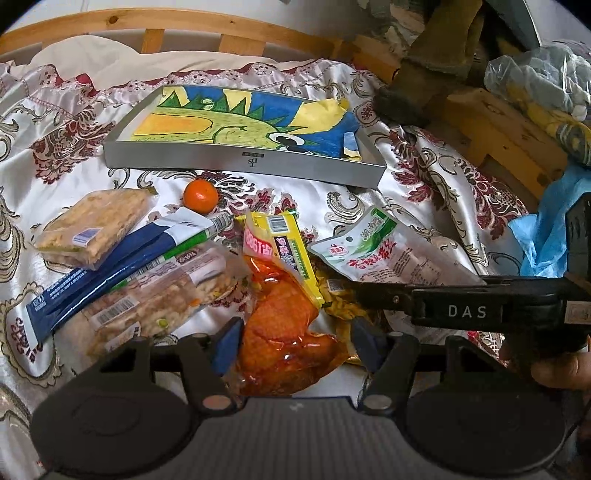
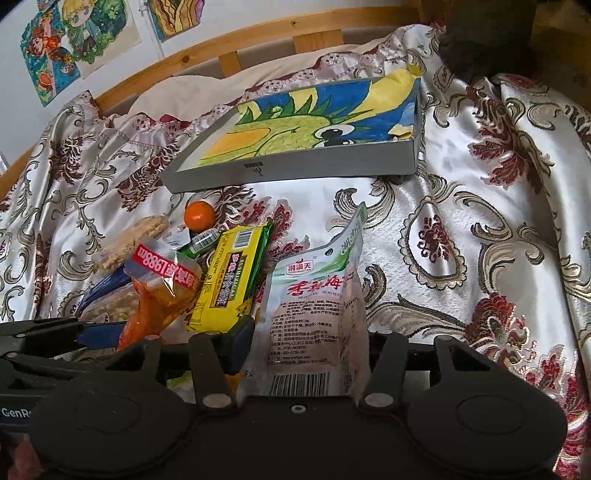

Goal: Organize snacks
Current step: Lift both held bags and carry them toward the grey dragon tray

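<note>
Right gripper [image 2: 306, 354] clamped on white seaweed pouch [image 2: 317, 306], left gripper [image 1: 295, 347] astride orange packet [image 1: 284, 332], grip uncertain: pick-up step, pile at 6 o'clock of grey box [image 2: 295, 168]; next, carry to box at 12 o'clock.

I see a satin floral bedspread [image 2: 461, 206], wooden bed frame [image 1: 229, 35], drawings [image 2: 70, 40] on the wall, blue plastic bag [image 1: 543, 236], clear bag of clothes [image 1: 546, 74] at my right.
</note>
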`<state>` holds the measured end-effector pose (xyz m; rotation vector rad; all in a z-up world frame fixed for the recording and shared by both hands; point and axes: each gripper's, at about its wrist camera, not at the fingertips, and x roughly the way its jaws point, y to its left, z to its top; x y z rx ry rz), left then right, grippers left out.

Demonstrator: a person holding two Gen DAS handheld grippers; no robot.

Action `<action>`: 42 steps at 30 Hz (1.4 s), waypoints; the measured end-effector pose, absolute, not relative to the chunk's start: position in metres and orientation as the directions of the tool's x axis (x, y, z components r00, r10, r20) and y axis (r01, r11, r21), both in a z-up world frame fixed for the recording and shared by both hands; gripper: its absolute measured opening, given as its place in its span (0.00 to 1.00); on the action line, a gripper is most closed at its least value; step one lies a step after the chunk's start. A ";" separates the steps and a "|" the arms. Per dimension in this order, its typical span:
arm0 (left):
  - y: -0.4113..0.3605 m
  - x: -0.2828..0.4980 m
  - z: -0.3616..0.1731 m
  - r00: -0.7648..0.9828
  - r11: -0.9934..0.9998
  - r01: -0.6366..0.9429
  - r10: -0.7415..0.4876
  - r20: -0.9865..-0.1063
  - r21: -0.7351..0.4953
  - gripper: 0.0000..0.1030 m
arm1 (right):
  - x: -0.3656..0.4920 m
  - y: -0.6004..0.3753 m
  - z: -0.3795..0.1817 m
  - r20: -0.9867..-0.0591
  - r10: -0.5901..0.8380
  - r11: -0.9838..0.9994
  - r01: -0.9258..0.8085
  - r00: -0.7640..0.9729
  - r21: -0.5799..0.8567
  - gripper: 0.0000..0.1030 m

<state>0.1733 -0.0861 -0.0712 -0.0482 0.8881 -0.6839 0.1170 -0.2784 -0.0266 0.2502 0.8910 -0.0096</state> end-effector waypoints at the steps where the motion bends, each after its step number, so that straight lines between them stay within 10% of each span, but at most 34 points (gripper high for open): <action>1: -0.086 0.172 -0.071 0.435 0.789 0.530 -0.569 -0.698 -0.312 0.65 | 0.116 -0.278 -0.025 -0.768 0.095 0.971 0.109 0.634 0.211 0.53; 42: -0.071 0.118 -0.051 0.480 0.799 0.474 -0.587 -0.652 -0.370 0.64 | 0.092 -0.267 -0.025 -0.755 0.049 0.987 0.084 0.653 0.137 0.49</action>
